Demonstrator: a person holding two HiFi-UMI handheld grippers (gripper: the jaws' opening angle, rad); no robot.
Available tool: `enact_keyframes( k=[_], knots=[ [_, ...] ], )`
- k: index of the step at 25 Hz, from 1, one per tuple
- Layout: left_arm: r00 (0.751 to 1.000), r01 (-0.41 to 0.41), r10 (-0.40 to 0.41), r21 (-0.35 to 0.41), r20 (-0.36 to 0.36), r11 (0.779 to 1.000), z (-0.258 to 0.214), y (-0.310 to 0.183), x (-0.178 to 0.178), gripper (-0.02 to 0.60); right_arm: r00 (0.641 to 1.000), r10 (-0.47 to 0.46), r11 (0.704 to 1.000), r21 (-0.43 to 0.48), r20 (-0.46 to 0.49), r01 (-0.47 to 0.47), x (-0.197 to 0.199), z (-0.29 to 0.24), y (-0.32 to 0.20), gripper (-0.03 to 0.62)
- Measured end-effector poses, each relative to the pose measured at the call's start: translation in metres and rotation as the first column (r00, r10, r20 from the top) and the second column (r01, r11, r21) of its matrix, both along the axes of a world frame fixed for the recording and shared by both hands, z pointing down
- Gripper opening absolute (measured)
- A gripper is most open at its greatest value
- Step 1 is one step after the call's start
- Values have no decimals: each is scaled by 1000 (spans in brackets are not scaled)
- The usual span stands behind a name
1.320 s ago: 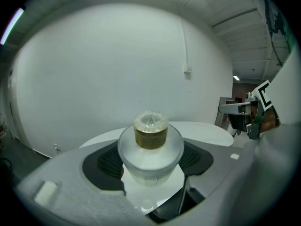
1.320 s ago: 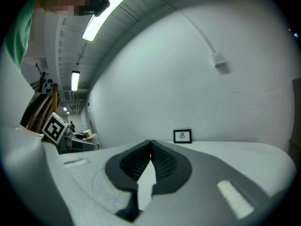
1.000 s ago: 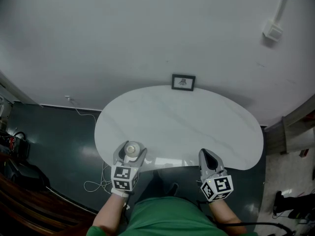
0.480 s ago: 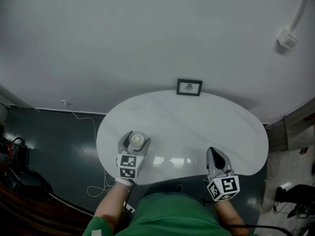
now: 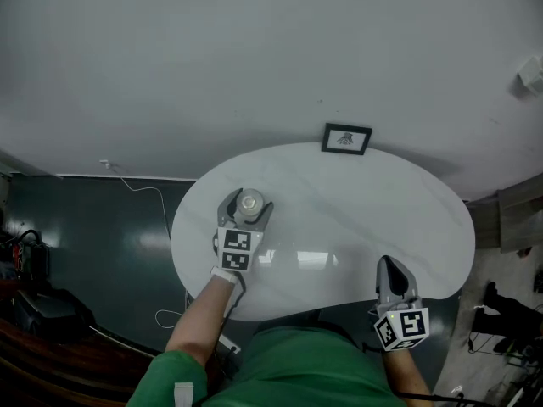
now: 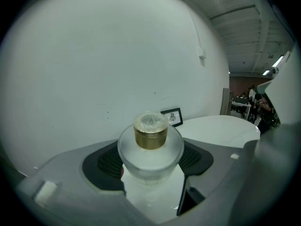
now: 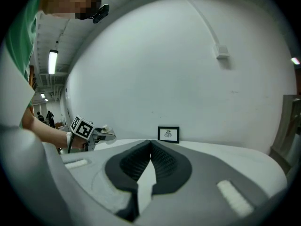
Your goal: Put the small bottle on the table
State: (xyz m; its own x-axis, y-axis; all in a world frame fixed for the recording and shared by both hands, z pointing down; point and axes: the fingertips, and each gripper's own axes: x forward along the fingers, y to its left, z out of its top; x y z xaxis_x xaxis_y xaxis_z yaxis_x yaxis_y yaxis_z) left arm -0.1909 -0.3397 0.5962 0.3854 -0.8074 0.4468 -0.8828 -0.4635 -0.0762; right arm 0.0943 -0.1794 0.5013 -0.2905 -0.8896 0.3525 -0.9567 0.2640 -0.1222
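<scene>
Head view: No writing can be read anywhere. The only print is the black-and-white square markers on the gripper cubes. The table (image 5: 356, 219) is a glossy white slab with faint marbling, shaped like a bean. A small black picture frame (image 5: 346, 139) stands at its far edge against the plain white wall. The left gripper (image 5: 248, 207) is over the table near its left edge, jaws either side of the bottle (image 5: 251, 200), which shows as a pale round top. The right gripper (image 5: 389, 266) lies at the near edge toward the right corner, its grey jaws drawn to a point. A thin white cable (image 5: 144, 195) trails over the dark shiny floor.

Left gripper view: The left gripper (image 6: 150, 160) is clamped on the bottle (image 6: 150, 152), with black ribbed pads (image 6: 109, 163) pressed to both sides. The bottle has a squat, round body of frosted glass and a matt gold cap (image 6: 150, 136) with a clear top. No label can be seen on it. White table surface shows below it, but I cannot tell whether its base touches.

Right gripper view: The right gripper (image 7: 151, 145) has its ribbed pads together with nothing between them. Beyond it the frame (image 7: 168, 134) holds a small dark figure, too small to make out.
</scene>
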Motion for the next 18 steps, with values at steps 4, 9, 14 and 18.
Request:
enact_keyframes(
  k=[4,9,14,18],
  knots=[
    [1000,-14,14,-5,-1,1000,16,-32,-4,342,1000,13,1000,-22,-26,-13,-3,4,-7,0],
    [999,-43,43,-21,9,999,38,-69,-5,342,998,20,999,-47,-56,-23,-8,6,-11,0],
    [998,-54,56,-61,32,997,68,-101,-4,342,996,33,996,-76,-78,-39,-8,9,-10,0],
    [997,-57,62,-91,52,994,92,-119,-3,342,995,56,992,-109,-79,-64,-4,19,-10,0]
  ],
)
